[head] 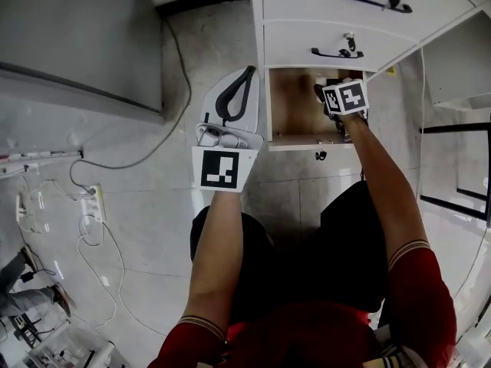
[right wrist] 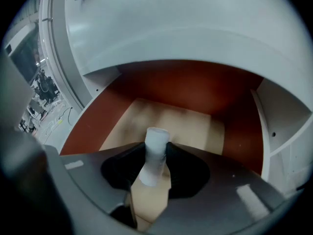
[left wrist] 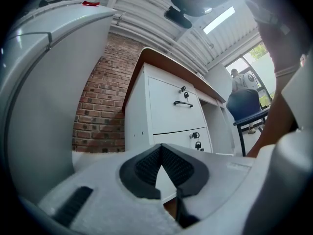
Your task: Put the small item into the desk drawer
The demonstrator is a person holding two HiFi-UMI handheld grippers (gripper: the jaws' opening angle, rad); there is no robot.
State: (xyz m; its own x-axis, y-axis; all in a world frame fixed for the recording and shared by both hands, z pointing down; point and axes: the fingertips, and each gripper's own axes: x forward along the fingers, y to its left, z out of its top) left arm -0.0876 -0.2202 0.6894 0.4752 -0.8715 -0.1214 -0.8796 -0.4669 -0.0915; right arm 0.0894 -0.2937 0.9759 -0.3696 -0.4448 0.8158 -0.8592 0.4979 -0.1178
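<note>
The small item (right wrist: pixel 156 143), a short white cylinder, sticks up between the black pads of my right gripper (right wrist: pixel 156 166), which is shut on it. That gripper reaches into the open bottom drawer (head: pixel 290 110) of the white desk, over its pale wooden floor (right wrist: pixel 190 124). In the head view only its marker cube (head: pixel 344 96) shows above the drawer. My left gripper (head: pixel 249 72) hangs just left of the drawer, over the tiled floor. Its jaws meet at the tips with nothing between them (left wrist: pixel 161 166).
Two shut drawers with black handles (head: pixel 372 2) (head: pixel 337 53) sit above the open one. A grey cabinet (head: pixel 77 44) stands at the left. A power strip (head: pixel 93 203) and cables lie on the floor. A black frame (head: pixel 460 167) stands at the right.
</note>
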